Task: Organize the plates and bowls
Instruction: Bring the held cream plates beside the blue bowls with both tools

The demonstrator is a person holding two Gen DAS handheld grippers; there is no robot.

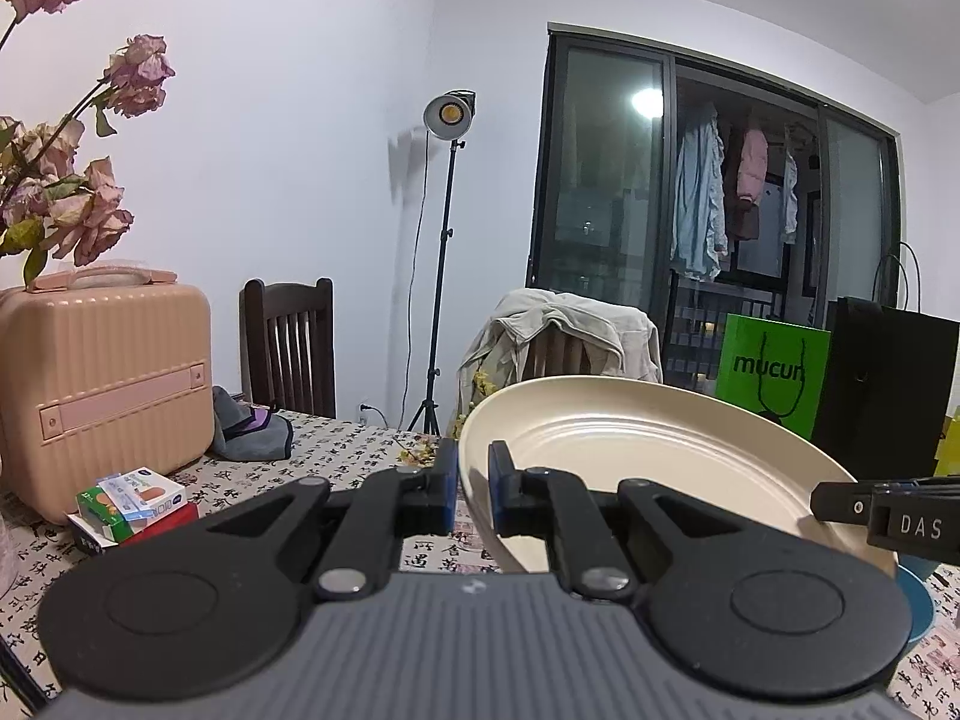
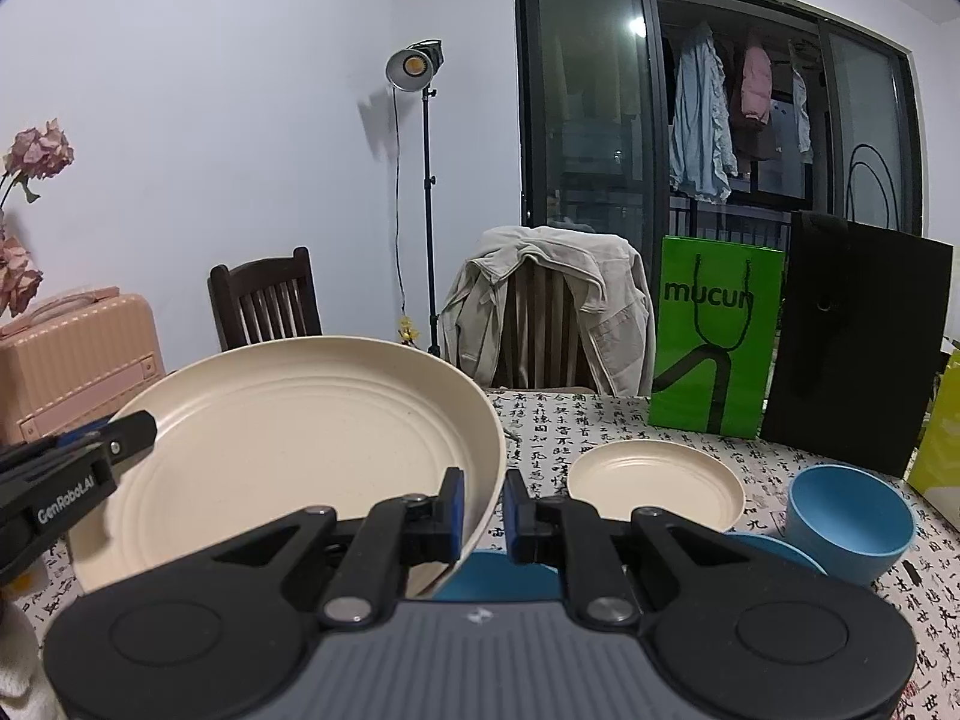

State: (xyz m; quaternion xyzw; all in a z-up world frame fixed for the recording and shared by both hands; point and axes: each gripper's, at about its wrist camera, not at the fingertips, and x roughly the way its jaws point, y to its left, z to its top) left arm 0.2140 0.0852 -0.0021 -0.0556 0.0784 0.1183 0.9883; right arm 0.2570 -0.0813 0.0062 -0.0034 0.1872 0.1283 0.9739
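Far on the left, the pink suitcase (image 1: 102, 384) is sitting on the surface (image 1: 360, 456), which is wearing a cloth with black writing. Dry pink flowers (image 1: 72, 204) are hanging over the suitcase. Some small boxes (image 1: 135, 507) are lying just in front of it, and a grey cloth (image 1: 255, 435) is lying beside it. A dark wooden chair (image 1: 288, 342) is standing behind the surface, and a tall lamp (image 1: 447, 114) is standing by the wall.

Next, the left hand-held gripper (image 1: 474, 483) is pinching the left edge of the big cream plate (image 1: 648, 456). Its blue pads are pressing on the rim from both sides. The plate is being held up in the air, above the surface, and it is tipping a little. The right hand-held gripper (image 2: 483, 510) is pinching the other edge of the same plate, so both are clamped on it. Under the plate's near edge, a blue dish (image 2: 498, 576) is lying on the surface.

Farther right, a small cream plate (image 2: 657, 486) is lying flat on the surface. A blue bowl (image 2: 849, 519) is standing upright just beside it. Behind them, a chair with a pale jacket (image 2: 546, 300) over it is standing at the far side. A green bag (image 2: 714, 336) and a black bag (image 2: 858, 336) are standing near the back edge, side by side.
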